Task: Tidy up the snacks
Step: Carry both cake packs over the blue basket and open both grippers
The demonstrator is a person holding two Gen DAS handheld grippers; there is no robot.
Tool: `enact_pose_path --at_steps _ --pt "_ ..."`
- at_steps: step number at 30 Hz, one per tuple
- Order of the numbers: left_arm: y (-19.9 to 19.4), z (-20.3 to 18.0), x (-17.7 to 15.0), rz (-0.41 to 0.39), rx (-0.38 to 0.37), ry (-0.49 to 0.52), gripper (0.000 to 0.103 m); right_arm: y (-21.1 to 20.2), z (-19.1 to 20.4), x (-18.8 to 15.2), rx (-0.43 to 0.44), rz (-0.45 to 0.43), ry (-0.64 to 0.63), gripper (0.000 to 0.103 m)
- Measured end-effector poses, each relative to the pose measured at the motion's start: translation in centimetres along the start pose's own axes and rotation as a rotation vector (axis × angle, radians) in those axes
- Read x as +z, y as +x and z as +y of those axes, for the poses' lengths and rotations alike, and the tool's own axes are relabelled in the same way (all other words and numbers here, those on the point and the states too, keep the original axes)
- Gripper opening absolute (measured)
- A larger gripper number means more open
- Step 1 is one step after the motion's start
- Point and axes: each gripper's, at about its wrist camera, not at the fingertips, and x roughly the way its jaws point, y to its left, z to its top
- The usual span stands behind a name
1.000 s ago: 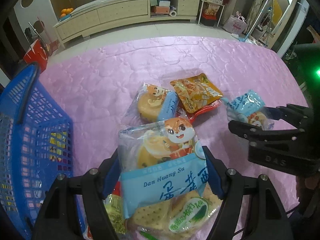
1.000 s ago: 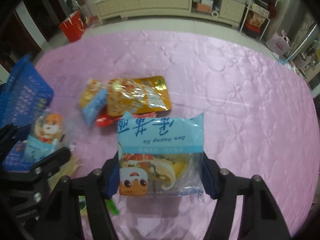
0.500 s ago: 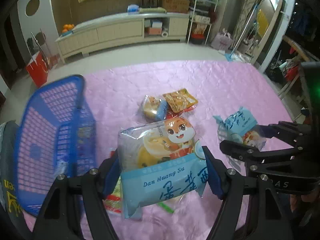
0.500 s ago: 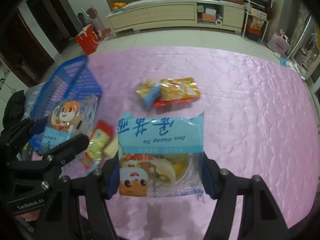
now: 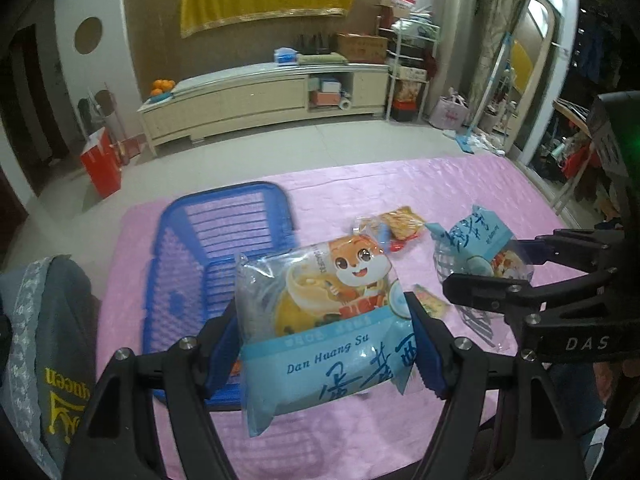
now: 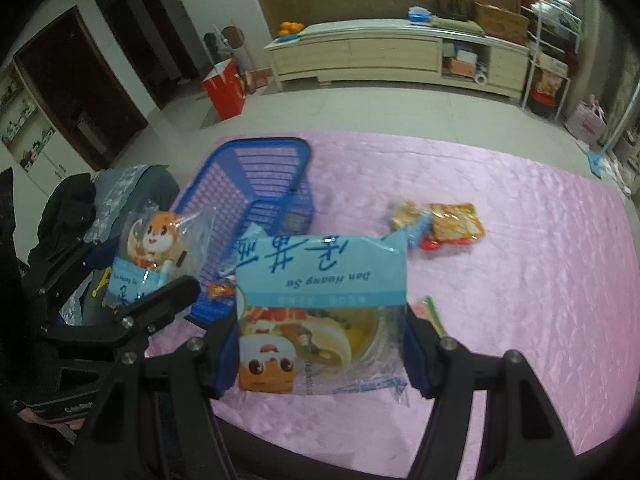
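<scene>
My left gripper (image 5: 326, 344) is shut on a blue and clear Dan Huang Su pastry packet (image 5: 320, 320), held high above the pink table by the blue basket (image 5: 208, 264). My right gripper (image 6: 320, 344) is shut on a second Dan Huang Su packet (image 6: 316, 312), held upside down above the table. Each gripper shows in the other's view, the right one (image 5: 496, 276) and the left one (image 6: 140, 276). A small blue pastry packet (image 6: 412, 224) and an orange snack packet (image 6: 454, 222) lie together on the cloth.
The pink tablecloth (image 6: 520, 264) covers the table. Small snack packets lie by the basket's near side (image 5: 430, 304). A grey garment (image 5: 44, 340) sits at the table's left edge. A cabinet (image 5: 260, 100) and a red bag (image 5: 100, 164) stand beyond on the floor.
Both grippers have risen and pulled back with their packets. The basket has come fully into both views, and the snacks on the cloth look smaller and farther.
</scene>
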Motion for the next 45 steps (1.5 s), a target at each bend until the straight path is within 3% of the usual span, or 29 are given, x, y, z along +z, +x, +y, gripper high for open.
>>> enact_pose_path --at_steps 13,25,29,37,40,42,45 --pt "0.5 10.0 -1.9 0.043 0.031 -0.102 0.072 5.5 7.5 2.4 0.035 0.086 -0.093 0.071" --pt "4.4 13.8 -2.9 0.094 0.012 -0.152 0.073 9.7 8.5 3.1 0.057 0.183 -0.08 0.071" --pt "5.2 14.5 -3.0 0.113 -0.029 -0.175 0.074 10.5 8.8 3.0 0.035 0.207 -0.084 0.071" --pt "5.7 13.8 -3.9 0.111 -0.006 -0.119 0.081 10.9 9.5 2.9 0.018 0.218 -0.106 0.074" --pt "5.7 13.7 -3.9 0.118 -0.003 -0.101 0.082 10.7 9.6 2.9 -0.018 0.2 -0.121 0.078" --pt "5.6 13.8 -4.0 0.12 -0.004 -0.104 0.082 10.7 9.3 2.8 -0.016 0.201 -0.115 0.086" --pt "5.4 13.9 -4.1 0.125 -0.01 -0.108 0.082 10.2 9.1 2.9 -0.005 0.182 -0.108 0.089"
